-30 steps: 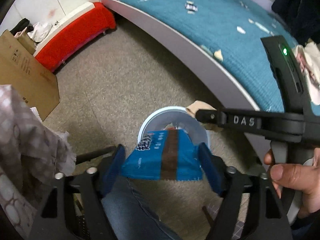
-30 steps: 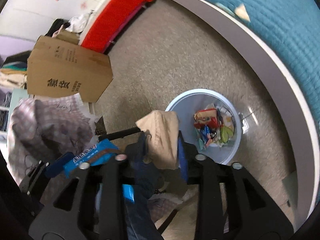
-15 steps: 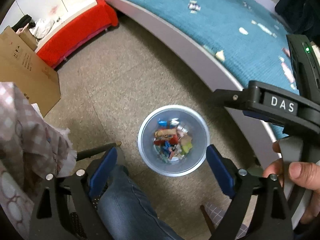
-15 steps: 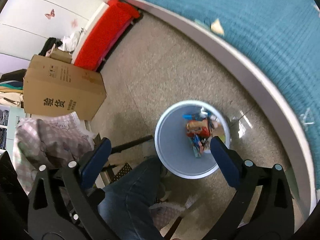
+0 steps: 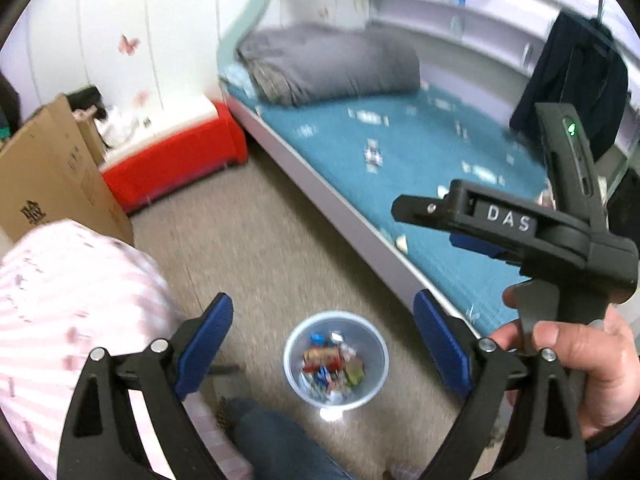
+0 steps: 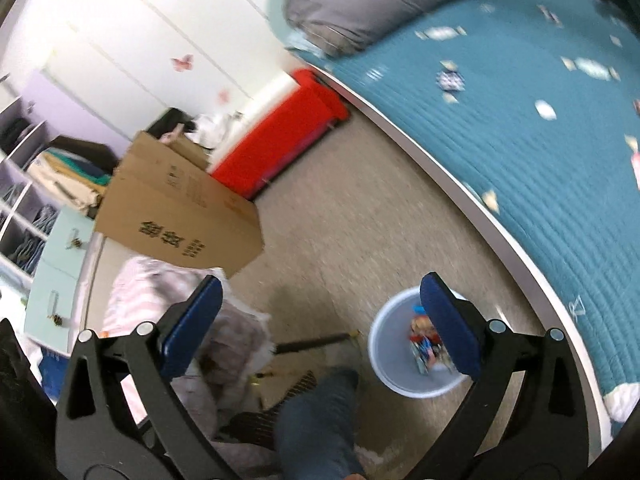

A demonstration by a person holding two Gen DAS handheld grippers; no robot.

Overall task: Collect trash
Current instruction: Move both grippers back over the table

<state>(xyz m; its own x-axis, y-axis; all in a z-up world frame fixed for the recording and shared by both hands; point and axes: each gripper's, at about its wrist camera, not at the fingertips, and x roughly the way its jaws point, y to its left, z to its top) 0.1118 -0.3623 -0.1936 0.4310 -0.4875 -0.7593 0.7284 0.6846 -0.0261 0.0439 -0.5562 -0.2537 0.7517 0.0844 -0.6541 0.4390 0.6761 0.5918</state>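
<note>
Left wrist view: the left tool (image 5: 322, 328) is released, its blue pads spread wide with nothing between them. The trash bin (image 5: 294, 376) stands on the floor (image 5: 256, 240) at lower centre of the frame, between the spread pads as seen from above, and holds a heap of coloured wrappers (image 5: 332, 360). The right tool (image 5: 496, 232) appears at right centre, gripped by the person's right hand (image 5: 568, 364); from this side its opening cannot be judged.

Right wrist view: the right tool (image 6: 320, 324) is likewise released and empty. The bin (image 6: 384, 344) sits at lower right, partly behind the right pad. More scraps of trash (image 6: 450, 80) lie scattered on the teal bed cover (image 6: 540, 168) across the upper right. Both frames are blurred, so individual scraps cannot be identified.

Judgement: both tools are open and raised clear of the bin because neither carries a load; pointing them toward the bed suits a reach for the remaining scraps. The bin stands near the bed edge, which keeps each carry short.
</note>
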